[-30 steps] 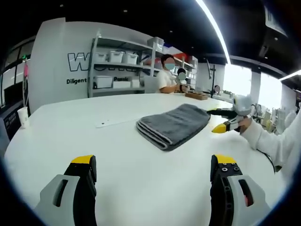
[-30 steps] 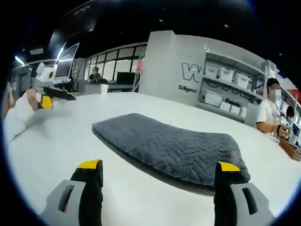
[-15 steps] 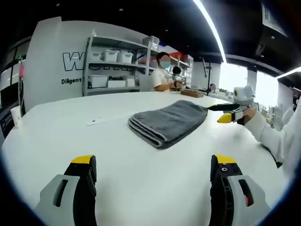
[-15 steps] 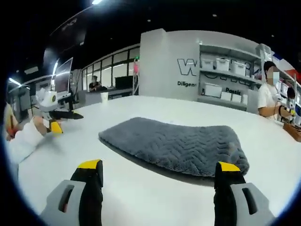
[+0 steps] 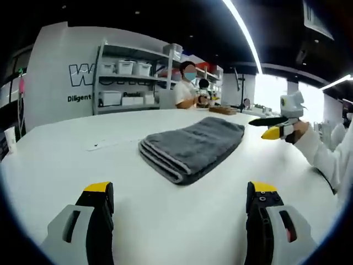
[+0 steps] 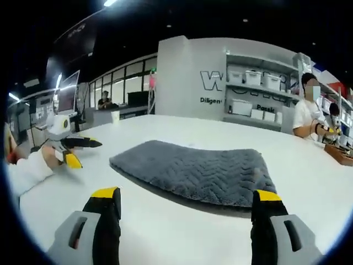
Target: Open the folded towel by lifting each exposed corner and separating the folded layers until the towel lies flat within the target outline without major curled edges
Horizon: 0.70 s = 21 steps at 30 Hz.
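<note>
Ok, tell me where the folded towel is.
The grey towel lies folded mid-table, ahead of both open tools, left and right.

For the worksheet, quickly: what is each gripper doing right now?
Left gripper: open, holding nothing.
Right gripper: open, holding nothing; the towel lies untouched.

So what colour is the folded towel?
Dark grey towel, with a zigzag weave; right gripper view shows it best.

We see a white wall (image 5: 60,61) with dark lettering, metal shelving (image 5: 129,77) holding white bins (image 5: 125,67), a dark ceiling with a light strip (image 5: 242,33), and bright windows (image 5: 270,91).
</note>
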{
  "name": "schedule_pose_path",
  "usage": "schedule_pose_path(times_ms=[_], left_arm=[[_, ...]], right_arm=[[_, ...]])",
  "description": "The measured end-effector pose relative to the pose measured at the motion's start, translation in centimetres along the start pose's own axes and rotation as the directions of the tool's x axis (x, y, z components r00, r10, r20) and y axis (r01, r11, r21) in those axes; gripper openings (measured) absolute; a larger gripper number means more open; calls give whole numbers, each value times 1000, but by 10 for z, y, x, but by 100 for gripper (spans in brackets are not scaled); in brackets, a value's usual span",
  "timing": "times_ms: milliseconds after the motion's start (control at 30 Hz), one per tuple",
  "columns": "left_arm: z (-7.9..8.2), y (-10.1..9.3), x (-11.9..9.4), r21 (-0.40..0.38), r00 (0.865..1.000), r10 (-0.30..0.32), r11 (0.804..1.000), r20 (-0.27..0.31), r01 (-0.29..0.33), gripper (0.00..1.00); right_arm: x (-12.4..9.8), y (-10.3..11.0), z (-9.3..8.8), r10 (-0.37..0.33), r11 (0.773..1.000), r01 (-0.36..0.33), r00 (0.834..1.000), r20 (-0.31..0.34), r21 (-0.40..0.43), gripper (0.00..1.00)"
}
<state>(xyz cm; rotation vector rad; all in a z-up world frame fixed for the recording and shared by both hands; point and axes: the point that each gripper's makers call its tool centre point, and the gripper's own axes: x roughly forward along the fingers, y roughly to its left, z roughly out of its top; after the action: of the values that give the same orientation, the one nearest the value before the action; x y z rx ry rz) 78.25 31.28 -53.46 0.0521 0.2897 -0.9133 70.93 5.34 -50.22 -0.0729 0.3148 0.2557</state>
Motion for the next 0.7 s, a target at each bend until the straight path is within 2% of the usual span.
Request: schedule_pose_path(times_ms=[133, 200, 300, 467, 600, 700], left_arm=[[-5, -1, 13, 4, 1000, 3, 1000, -9, -3, 94], [-6, -2, 21, 1, 1000, -7, 1000, -2, 7, 89], [-3, -4, 30, 10, 1000, -20, 1000, 10, 20, 79], [0, -3, 47, 42, 1000, -27, 999, 2, 27, 73], [5, -7, 59, 75, 998, -62, 995, 16, 61, 62], [1, -13, 63, 100, 996, -87, 991, -19, 88, 54]], right_arm=[[-1, -3, -1, -2, 1000, 2, 1000, -2, 10, 99], [-2, -3, -1, -2, 1000, 2, 1000, 3, 19, 99], [-2, -3, -1, 1, 1000, -1, 1000, 6, 21, 99], [-3, -2, -1, 4, 1000, -5, 1000, 10, 25, 99], [-3, -3, -2, 0, 999, -1, 1000, 11, 32, 99], [-3, -4, -2, 0, 999, 0, 1000, 11, 34, 99]])
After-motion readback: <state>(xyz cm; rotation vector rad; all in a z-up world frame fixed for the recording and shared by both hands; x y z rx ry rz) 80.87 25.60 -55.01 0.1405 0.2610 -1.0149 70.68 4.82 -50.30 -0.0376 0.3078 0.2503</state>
